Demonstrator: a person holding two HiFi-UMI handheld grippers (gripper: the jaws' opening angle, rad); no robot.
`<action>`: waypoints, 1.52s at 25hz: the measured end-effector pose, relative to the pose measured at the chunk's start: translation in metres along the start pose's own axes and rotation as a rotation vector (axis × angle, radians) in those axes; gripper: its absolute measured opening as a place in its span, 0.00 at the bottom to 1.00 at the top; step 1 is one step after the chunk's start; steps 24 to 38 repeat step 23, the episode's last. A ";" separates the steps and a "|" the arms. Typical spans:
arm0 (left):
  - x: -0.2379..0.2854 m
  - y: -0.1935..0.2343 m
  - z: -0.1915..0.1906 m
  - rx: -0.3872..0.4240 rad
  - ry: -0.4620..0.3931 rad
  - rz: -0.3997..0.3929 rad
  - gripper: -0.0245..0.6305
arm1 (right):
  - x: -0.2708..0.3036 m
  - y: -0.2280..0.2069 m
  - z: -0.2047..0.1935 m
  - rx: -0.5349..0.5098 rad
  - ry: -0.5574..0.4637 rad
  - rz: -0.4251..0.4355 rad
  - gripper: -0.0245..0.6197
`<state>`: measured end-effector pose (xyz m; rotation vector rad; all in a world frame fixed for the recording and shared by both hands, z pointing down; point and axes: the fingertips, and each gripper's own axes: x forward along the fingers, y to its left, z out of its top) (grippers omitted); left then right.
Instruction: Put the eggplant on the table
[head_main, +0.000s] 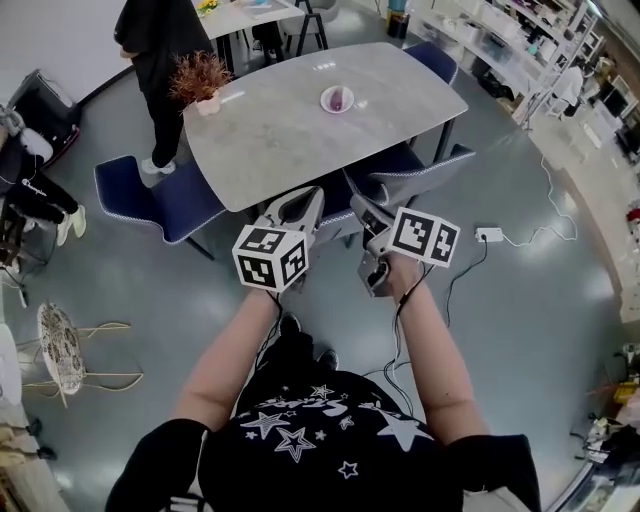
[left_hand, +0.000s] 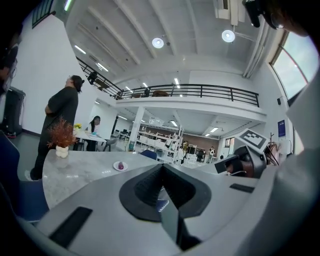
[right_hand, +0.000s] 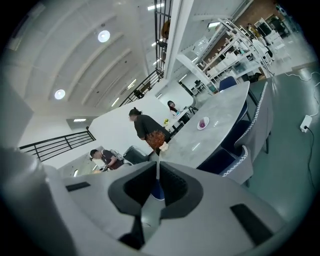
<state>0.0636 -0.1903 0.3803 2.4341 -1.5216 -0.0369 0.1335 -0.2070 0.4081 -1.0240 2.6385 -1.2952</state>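
Presently the small purple eggplant (head_main: 338, 98) lies on a little white round plate (head_main: 325, 104), which stands on the grey stone-look oval bench (head_main: 290, 135) towards its far side, at about 12 o'clock from the person. A white pot of dry reddish plant (head_main: 200, 78) stands well apart from it, near the bench's edge at about 10 o'clock. A person in black clothes (head_main: 160, 45) stands by that end, and blue upholstered chairs (head_main: 160, 195) are drawn up round the bench.

The left gripper (head_main: 312, 192) and the right gripper (head_main: 358, 203) hang side by side at the near edge of the bench, well short of the plate. In each gripper view the jaws are closed tip to tip with nothing between them. Both point across the bench, with the eggplant showing small and far off.

As to progress, the eggplant rests on the plate and not on the bare bench top. If the task wants it on the stone surface itself, that transfer is left to do. If lying on a plate on the bench counts, it already lies as asked. With both jaws empty and far from it, the pictures do not settle which.
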 end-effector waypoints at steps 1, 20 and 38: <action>-0.004 -0.001 -0.001 0.003 0.003 0.002 0.05 | -0.001 0.004 -0.003 -0.012 0.002 0.000 0.08; -0.135 0.021 -0.021 0.000 0.026 -0.017 0.05 | 0.000 0.102 -0.103 -0.205 -0.006 -0.070 0.05; -0.165 0.027 -0.025 -0.003 0.030 -0.018 0.05 | -0.001 0.120 -0.127 -0.215 0.000 -0.082 0.05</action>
